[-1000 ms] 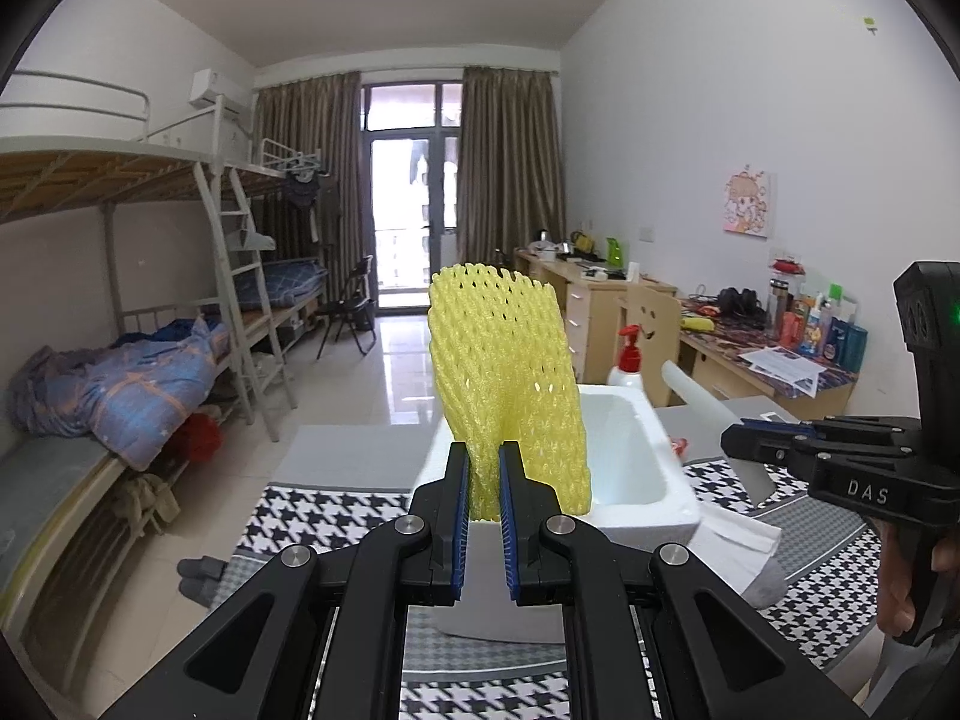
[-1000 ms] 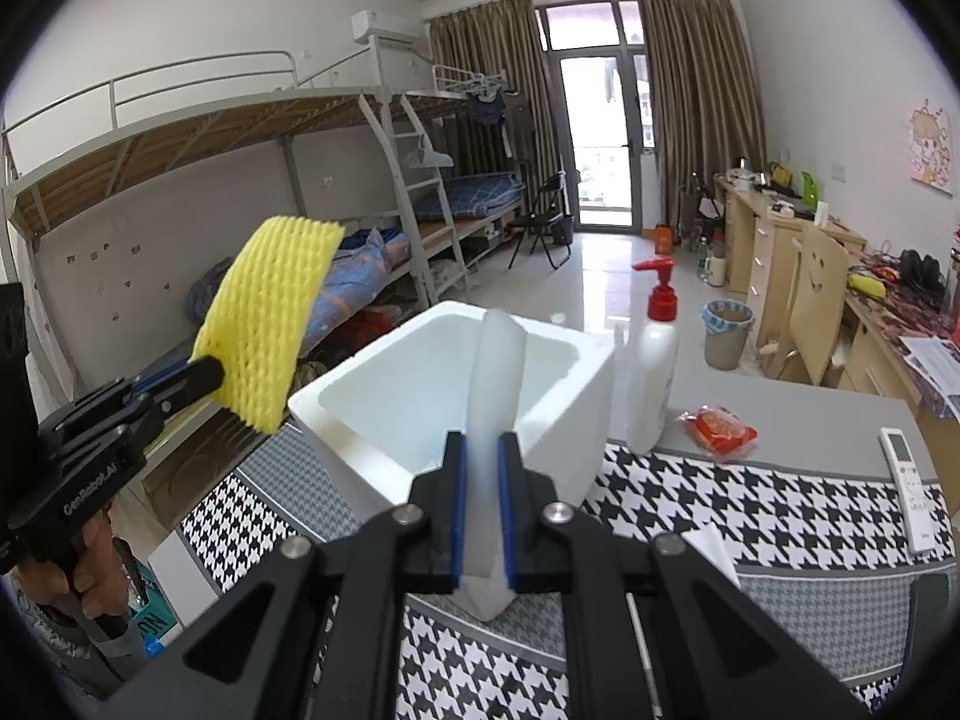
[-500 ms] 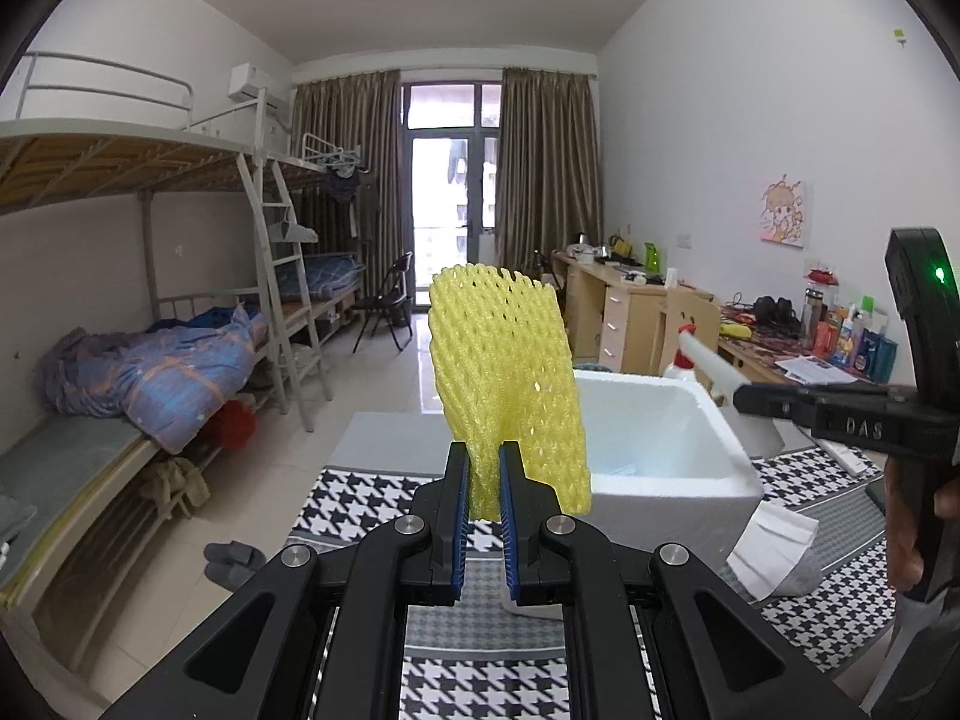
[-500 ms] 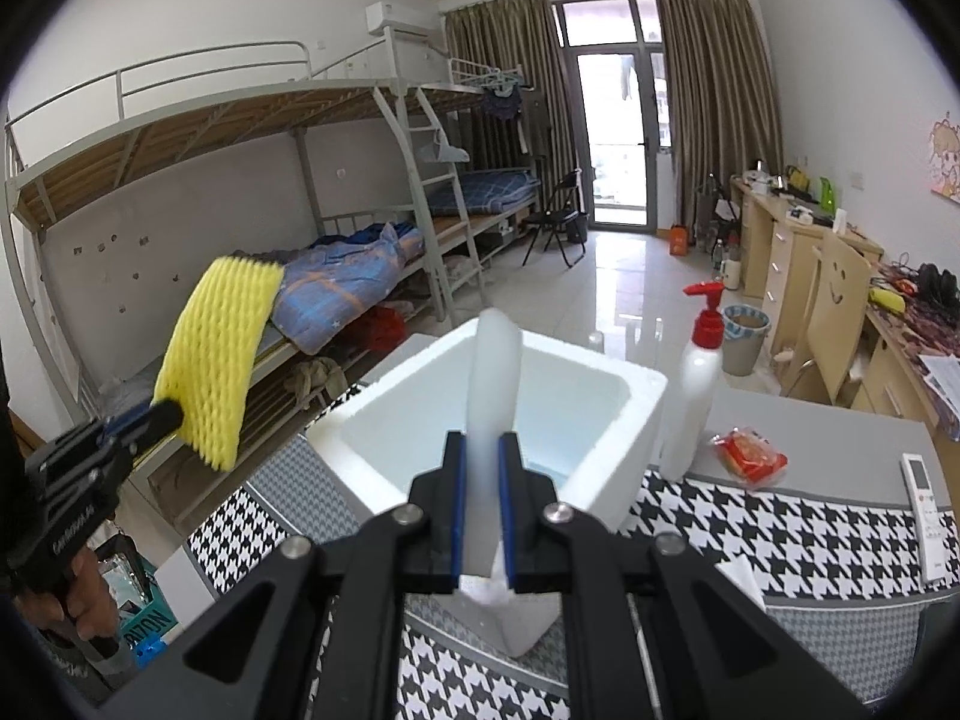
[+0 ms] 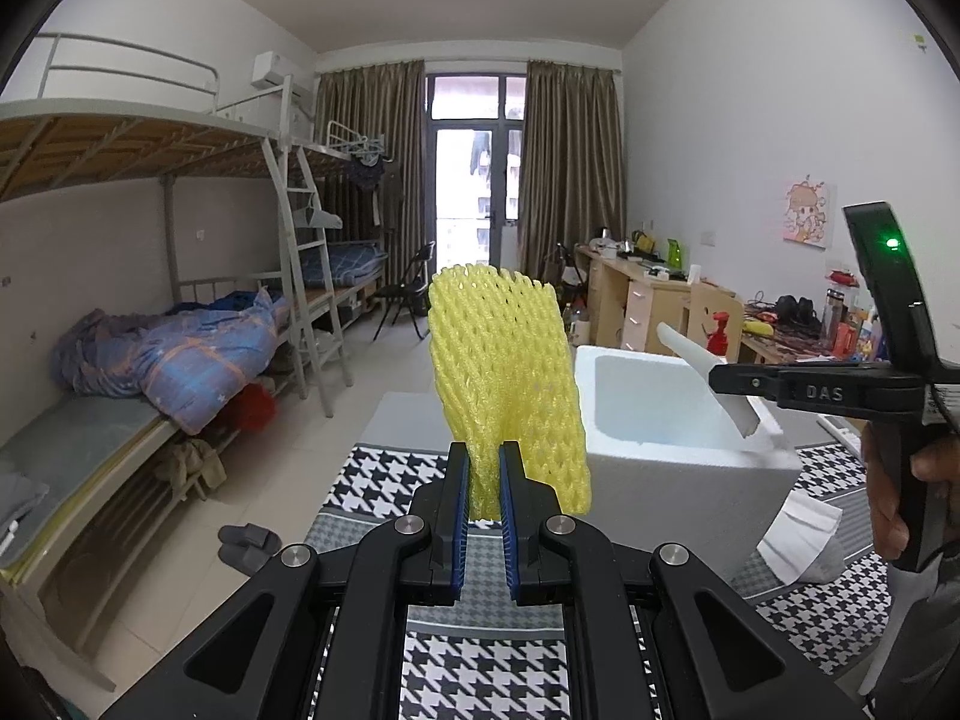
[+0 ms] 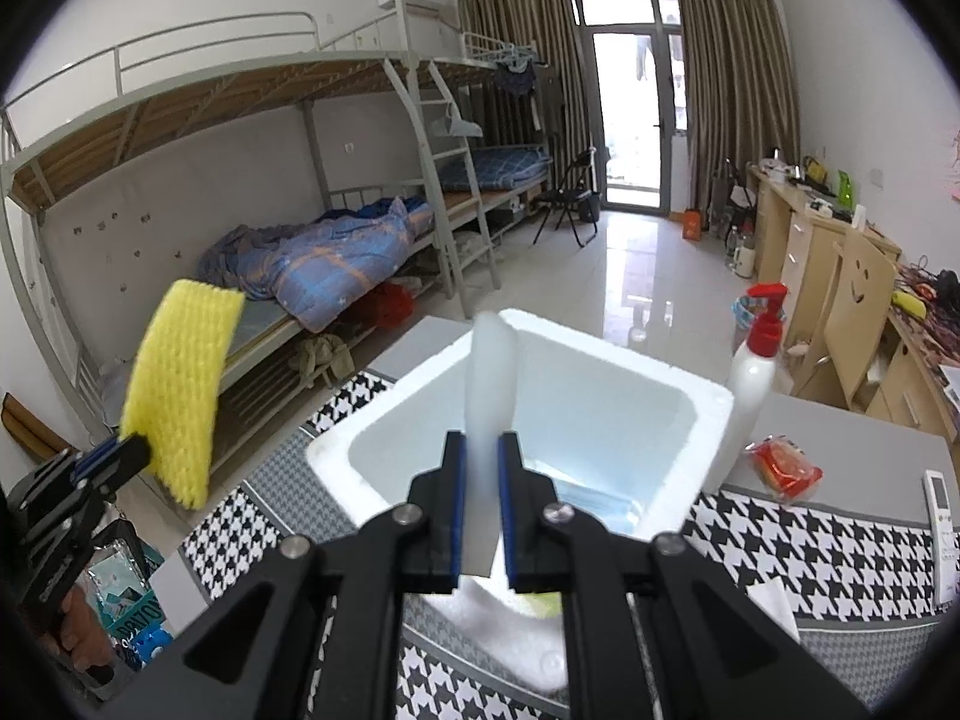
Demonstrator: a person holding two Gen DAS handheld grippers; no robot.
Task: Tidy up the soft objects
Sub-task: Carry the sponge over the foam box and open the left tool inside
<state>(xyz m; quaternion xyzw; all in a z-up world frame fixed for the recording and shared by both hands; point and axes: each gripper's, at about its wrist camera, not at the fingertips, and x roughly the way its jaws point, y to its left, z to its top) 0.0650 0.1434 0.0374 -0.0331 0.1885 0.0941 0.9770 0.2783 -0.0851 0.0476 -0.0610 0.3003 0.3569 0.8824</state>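
Observation:
My left gripper (image 5: 485, 483) is shut on a yellow foam net sleeve (image 5: 507, 372) that stands upright above it, left of the white foam box (image 5: 672, 456). The sleeve also shows in the right wrist view (image 6: 180, 396), held by the left gripper (image 6: 129, 453). My right gripper (image 6: 482, 480) is shut on a white foam strip (image 6: 492, 372) and holds it above the open box (image 6: 708, 414). In the left wrist view the right gripper (image 5: 720, 377) holds the white strip (image 5: 702, 363) over the box's right rim. A blue item lies inside the box.
The box stands on a table with a houndstooth cloth (image 6: 810, 546). A white pump bottle with a red top (image 6: 756, 372), a red packet (image 6: 783, 465) and a remote (image 6: 939, 504) lie behind it. White folded material (image 5: 798, 540) lies right of the box. Bunk beds (image 5: 150, 360) stand at left.
Both grippers have risen and pulled back a little with their objects still held. The right gripper now holds the white strip higher over the box opening.

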